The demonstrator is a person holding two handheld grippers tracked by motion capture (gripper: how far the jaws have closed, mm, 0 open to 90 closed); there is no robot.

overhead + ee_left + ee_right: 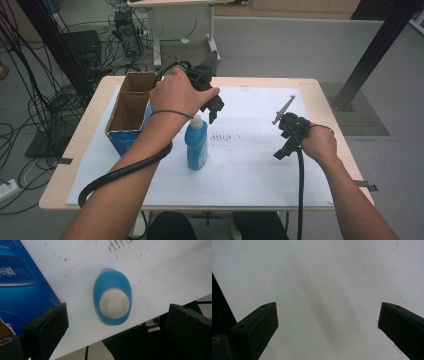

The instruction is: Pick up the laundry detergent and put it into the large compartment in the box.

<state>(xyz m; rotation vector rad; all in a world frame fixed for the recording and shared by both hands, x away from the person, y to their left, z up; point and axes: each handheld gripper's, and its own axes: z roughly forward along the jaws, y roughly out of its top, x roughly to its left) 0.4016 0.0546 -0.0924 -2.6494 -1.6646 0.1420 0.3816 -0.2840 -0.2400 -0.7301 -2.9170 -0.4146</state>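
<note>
Bottle: a blue bottle (197,143) with a white cap is seen upright on the white sheet (250,165), left of centre, just right of the box.
Left gripper: the left gripper (214,111) is held above the bottle, pointed down at it; in the left gripper view the cap (114,303) is seen from above between the jaws, which are spread wide and apart from it.
Right gripper: the right gripper (281,151) is held low over the right side of the sheet, well apart from the bottle; its jaws are spread wide with nothing between them.
Box: an open cardboard box (129,111) with blue sides is placed at the far left of the worktop (75,145).
</note>
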